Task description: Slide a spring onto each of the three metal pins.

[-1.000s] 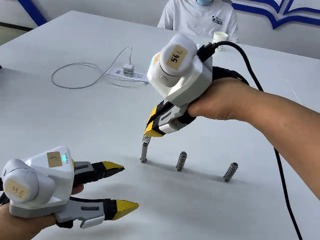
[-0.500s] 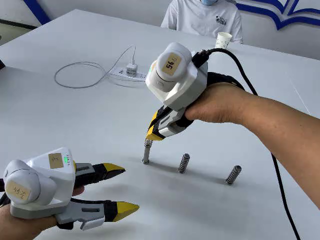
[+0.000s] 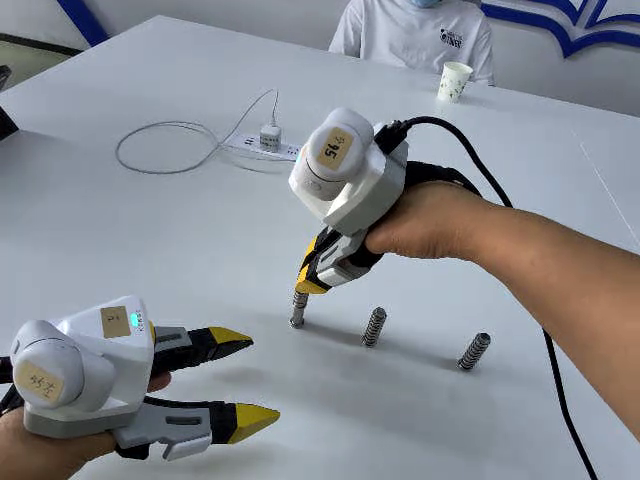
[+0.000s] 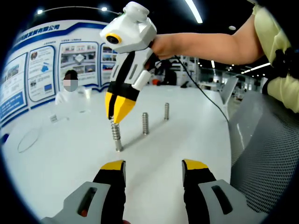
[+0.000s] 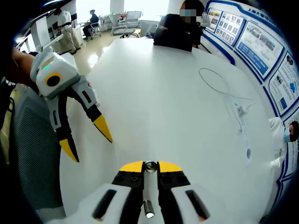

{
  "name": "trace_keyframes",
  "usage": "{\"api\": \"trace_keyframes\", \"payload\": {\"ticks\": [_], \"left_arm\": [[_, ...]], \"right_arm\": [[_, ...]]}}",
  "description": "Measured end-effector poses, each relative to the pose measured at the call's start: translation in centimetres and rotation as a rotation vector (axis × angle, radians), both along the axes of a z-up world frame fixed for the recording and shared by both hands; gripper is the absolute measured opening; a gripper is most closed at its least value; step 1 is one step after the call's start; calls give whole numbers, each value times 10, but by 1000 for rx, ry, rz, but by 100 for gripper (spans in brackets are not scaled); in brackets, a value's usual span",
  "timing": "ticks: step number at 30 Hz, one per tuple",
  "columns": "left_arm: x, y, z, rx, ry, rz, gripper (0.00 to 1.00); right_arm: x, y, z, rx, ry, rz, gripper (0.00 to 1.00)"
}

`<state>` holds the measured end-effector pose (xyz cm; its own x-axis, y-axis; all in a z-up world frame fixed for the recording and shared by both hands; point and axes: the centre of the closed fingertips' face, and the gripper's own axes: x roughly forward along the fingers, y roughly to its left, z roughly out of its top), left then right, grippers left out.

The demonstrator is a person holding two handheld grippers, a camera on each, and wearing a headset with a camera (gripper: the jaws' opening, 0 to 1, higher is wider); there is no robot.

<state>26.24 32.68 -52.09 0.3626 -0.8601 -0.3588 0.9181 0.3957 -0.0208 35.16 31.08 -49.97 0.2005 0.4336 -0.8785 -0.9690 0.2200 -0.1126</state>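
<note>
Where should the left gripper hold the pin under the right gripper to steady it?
Probably the bare lower shaft of the pin, below the spring, coming in level from the left gripper's own side: the pin stands upright and the right gripper covers its top.

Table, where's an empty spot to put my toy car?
Bare room: the wide stretch between the power strip and the three pins, and the far part between power strip and paper cup. Crowded: around the pins, where the right hand-held gripper holds a spring.
</note>
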Motion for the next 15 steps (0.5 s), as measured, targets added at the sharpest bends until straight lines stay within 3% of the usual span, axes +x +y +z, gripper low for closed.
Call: {"api": "trace_keyframes", "payload": {"ticks": [15], "left_arm": [[0,2,-3,2,7,9,49]], "right_arm": [[-5,10,-17,5,28,2,11]]}}
